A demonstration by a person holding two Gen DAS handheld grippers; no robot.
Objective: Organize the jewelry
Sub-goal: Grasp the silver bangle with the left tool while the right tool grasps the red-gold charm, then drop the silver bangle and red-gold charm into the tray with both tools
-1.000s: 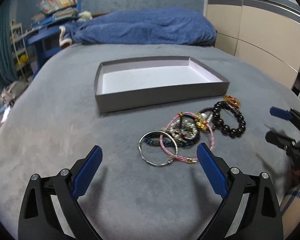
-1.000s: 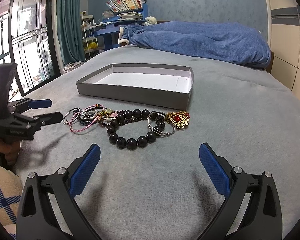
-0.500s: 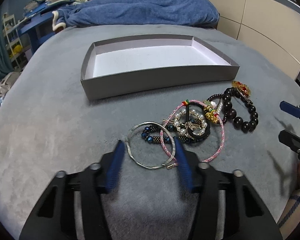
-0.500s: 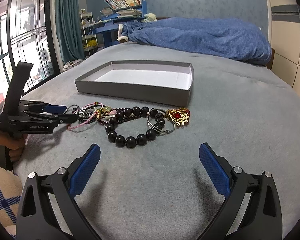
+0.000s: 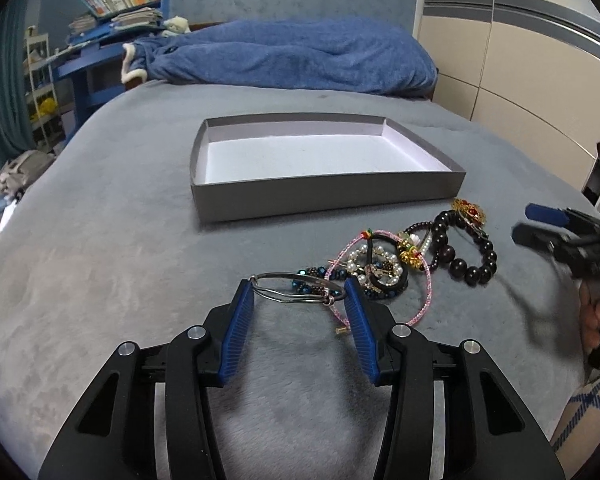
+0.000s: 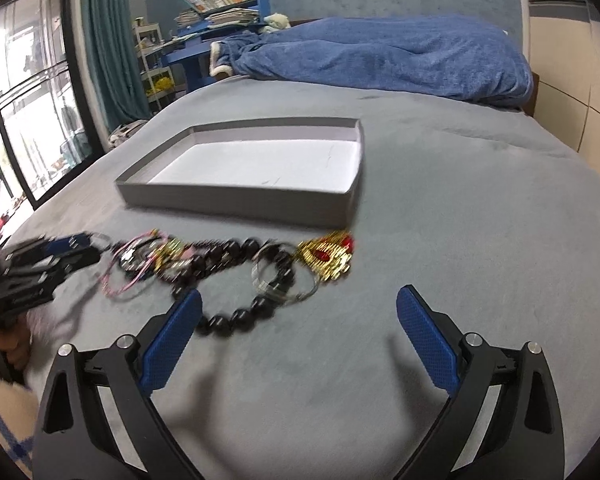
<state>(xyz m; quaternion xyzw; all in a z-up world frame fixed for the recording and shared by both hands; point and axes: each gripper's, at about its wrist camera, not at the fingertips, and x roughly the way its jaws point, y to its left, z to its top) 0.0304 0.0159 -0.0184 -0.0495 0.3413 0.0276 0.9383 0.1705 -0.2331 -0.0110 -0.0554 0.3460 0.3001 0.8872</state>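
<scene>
Since the earlier frame our left claw [image 5: 298,294] has closed across the thin, stiff, light silver wire bangle [image 5: 298,289] near the grey bed's [image 5: 100,240] front edge, gripping its slippery opposite sides, while our right claw [image 6: 298,318] hangs open.
</scene>
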